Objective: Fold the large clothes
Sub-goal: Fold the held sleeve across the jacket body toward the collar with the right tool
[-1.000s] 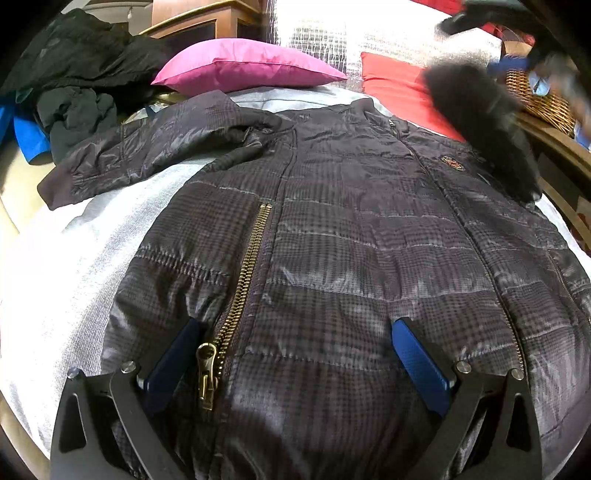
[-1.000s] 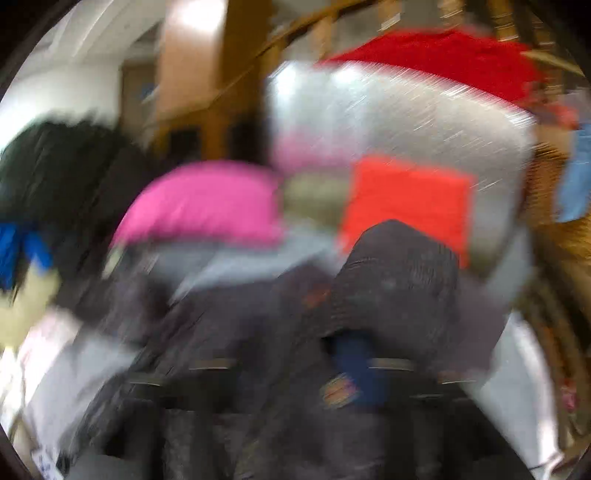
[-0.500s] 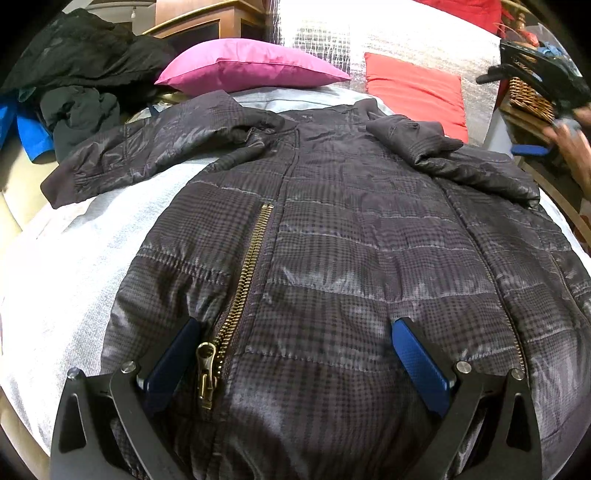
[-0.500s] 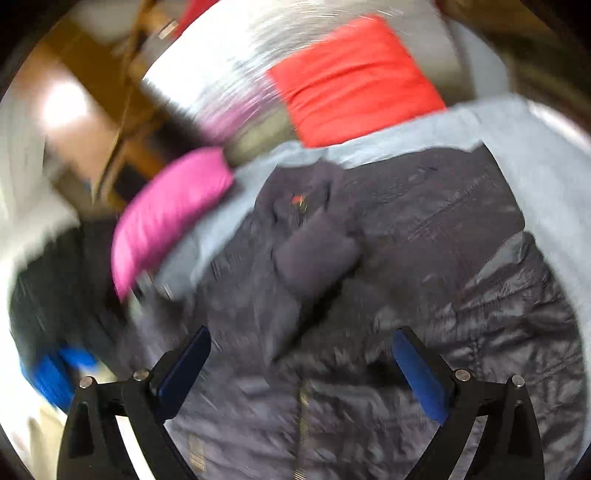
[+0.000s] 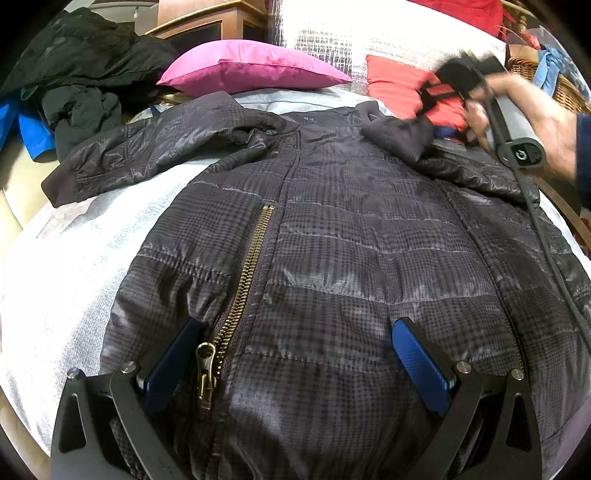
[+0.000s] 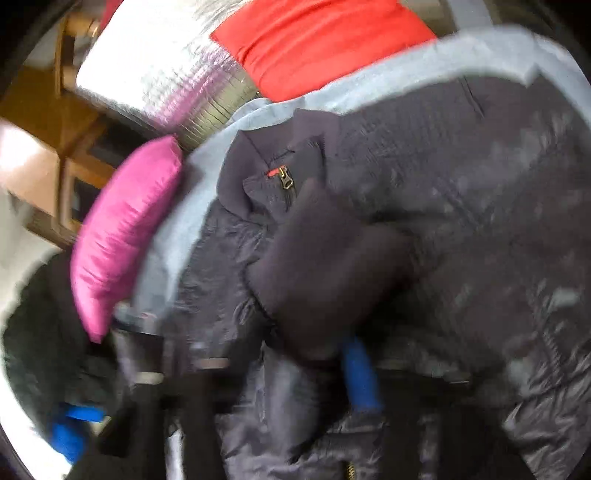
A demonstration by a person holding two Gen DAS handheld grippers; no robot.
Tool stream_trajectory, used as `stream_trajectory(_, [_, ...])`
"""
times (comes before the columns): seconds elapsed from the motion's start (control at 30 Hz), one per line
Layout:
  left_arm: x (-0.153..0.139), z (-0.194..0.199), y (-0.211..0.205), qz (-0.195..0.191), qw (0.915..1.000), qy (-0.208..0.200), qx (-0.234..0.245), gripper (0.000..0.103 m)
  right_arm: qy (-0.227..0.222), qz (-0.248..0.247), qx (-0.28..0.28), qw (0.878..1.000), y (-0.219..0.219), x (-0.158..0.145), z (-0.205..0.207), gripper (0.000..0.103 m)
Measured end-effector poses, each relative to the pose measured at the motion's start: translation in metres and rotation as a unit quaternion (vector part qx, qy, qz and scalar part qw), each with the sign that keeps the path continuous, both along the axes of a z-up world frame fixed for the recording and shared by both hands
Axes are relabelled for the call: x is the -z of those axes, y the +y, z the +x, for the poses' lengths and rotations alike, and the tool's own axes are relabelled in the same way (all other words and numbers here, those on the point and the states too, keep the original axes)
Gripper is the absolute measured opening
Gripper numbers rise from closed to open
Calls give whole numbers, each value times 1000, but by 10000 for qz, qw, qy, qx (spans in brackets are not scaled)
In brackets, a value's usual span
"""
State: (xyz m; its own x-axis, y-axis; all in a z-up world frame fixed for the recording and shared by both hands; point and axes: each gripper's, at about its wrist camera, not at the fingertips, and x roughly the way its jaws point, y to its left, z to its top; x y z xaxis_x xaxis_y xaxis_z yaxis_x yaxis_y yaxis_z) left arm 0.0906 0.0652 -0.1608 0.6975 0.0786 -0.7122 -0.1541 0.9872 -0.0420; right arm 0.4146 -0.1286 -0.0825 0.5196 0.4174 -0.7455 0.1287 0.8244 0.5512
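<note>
A dark checked padded jacket (image 5: 351, 258) lies front-up on a bed, its brass zipper (image 5: 236, 299) running down the left of centre. My left gripper (image 5: 291, 354) is open and rests on the jacket's lower hem, one blue finger each side of the zipper pull. The jacket's left sleeve (image 5: 147, 151) lies spread to the left. The right sleeve cuff (image 5: 399, 134) is folded in over the chest. My right gripper (image 5: 447, 127) is at that cuff; in the blurred right wrist view the cuff (image 6: 325, 273) sits against one blue finger (image 6: 360, 376), and its jaws look closed on it.
A pink pillow (image 5: 251, 66) and a red pillow (image 5: 402, 83) lie at the bed's head against a silver quilted panel (image 5: 354, 33). A heap of dark and blue clothes (image 5: 62, 92) sits at the left. A wicker basket (image 5: 554, 81) stands at the right.
The right gripper let the right sleeve drop across the chest, swung away to the right, then came back down onto the cuff. The left gripper has not moved.
</note>
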Motion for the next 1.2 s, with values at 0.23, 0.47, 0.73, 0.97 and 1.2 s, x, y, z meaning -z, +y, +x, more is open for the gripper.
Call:
stream_trajectory(0.23, [0, 2, 1, -27, 10000, -4, 2, 103, -1492, -742, -2382, 9568, 146, -68, -48, 94])
stream_trajectory(0.47, [0, 2, 1, -4, 10000, -14, -1, 103, -1329, -312, -2245, 9649, 116, -43, -92, 103])
stream_trajectory(0.73, [-1, 0, -4, 71, 10000, -30, -41, 103, -601, 1748, 541, 9813, -101, 7, -117, 103])
stream_trajectory(0.97, [0, -3, -5, 114, 9999, -53, -41, 103, -328, 2556, 1825, 9488, -187, 47, -108, 94])
stream_trajectory(1.2, [-1, -2, -1, 66, 10000, -12, 17, 103, -50, 963, 1863, 9778, -186, 38, -87, 24])
